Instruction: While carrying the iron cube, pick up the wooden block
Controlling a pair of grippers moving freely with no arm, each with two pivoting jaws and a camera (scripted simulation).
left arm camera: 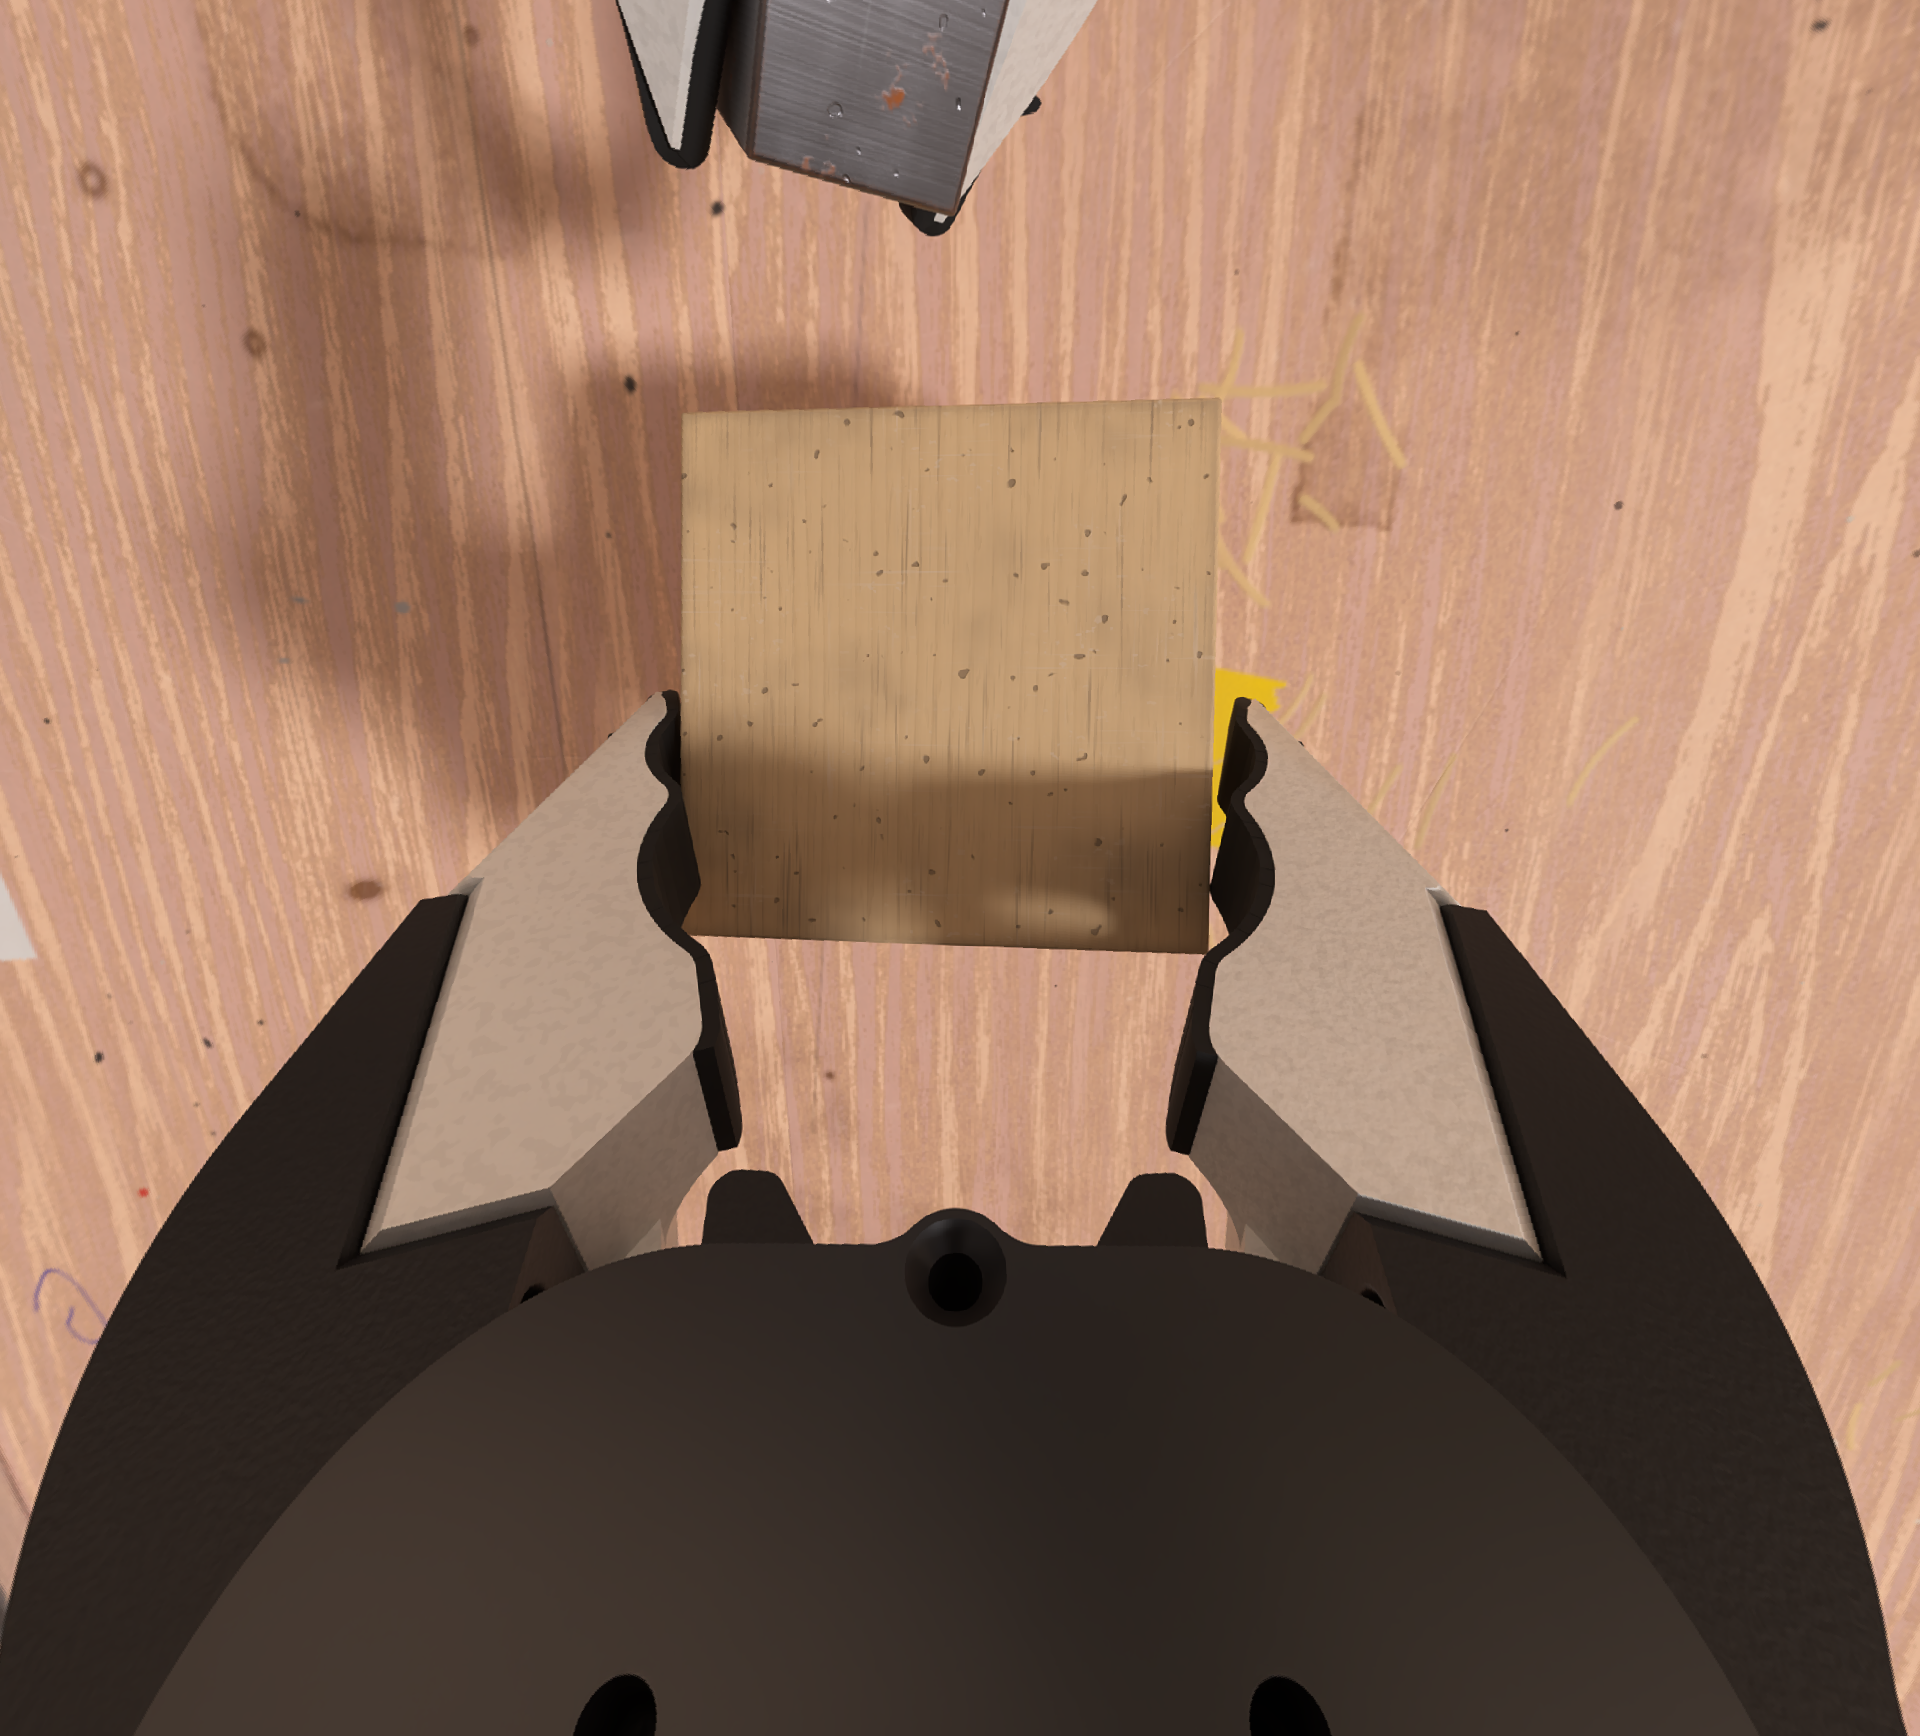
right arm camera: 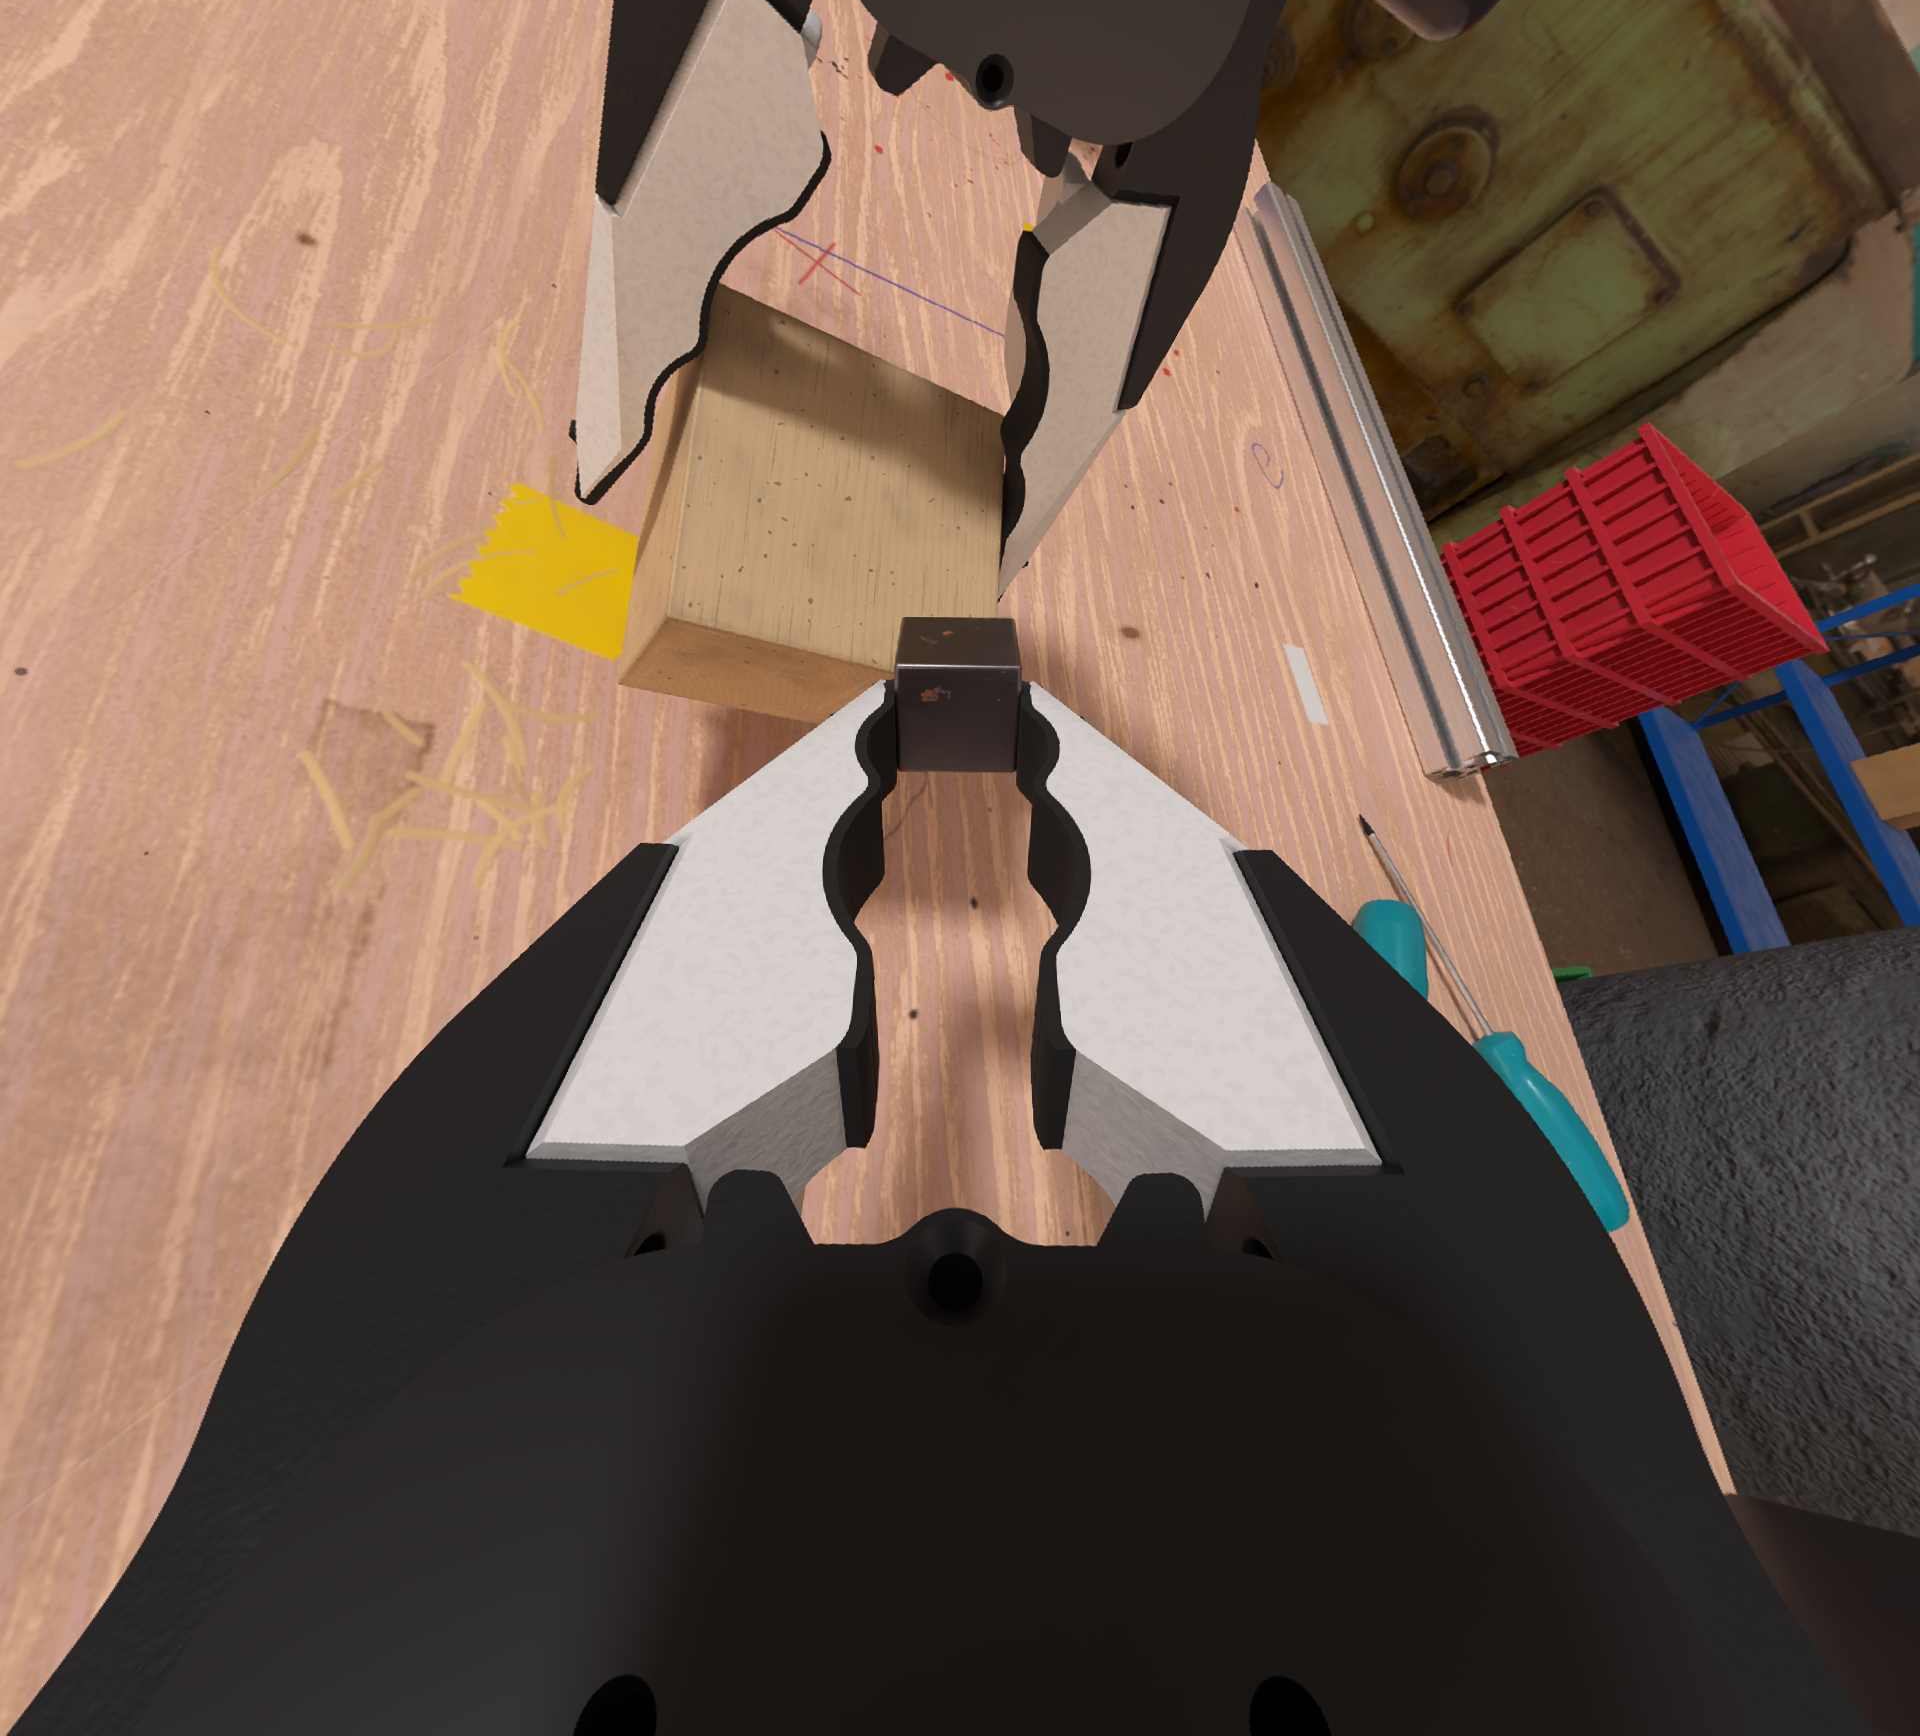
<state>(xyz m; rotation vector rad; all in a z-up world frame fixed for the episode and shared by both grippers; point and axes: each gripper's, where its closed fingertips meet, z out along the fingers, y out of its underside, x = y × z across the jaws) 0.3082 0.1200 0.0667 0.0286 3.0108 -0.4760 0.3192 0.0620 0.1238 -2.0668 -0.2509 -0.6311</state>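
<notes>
The wooden block, a tan cube, sits between the fingers of my left gripper. Both pads press its left and right sides. I cannot tell whether it rests on the wooden table or is just off it. My right gripper is shut on the small dark iron cube at its fingertips and holds it above the table, just in front of the block. The left wrist view shows that gripper with the cube beyond the block. The right wrist view shows the left gripper straddling the block from above.
A yellow tape patch lies partly under the block, with wood shavings nearby. A teal screwdriver and an aluminium rail lie along the table's right edge. Beyond it stand a red crate and a green machine.
</notes>
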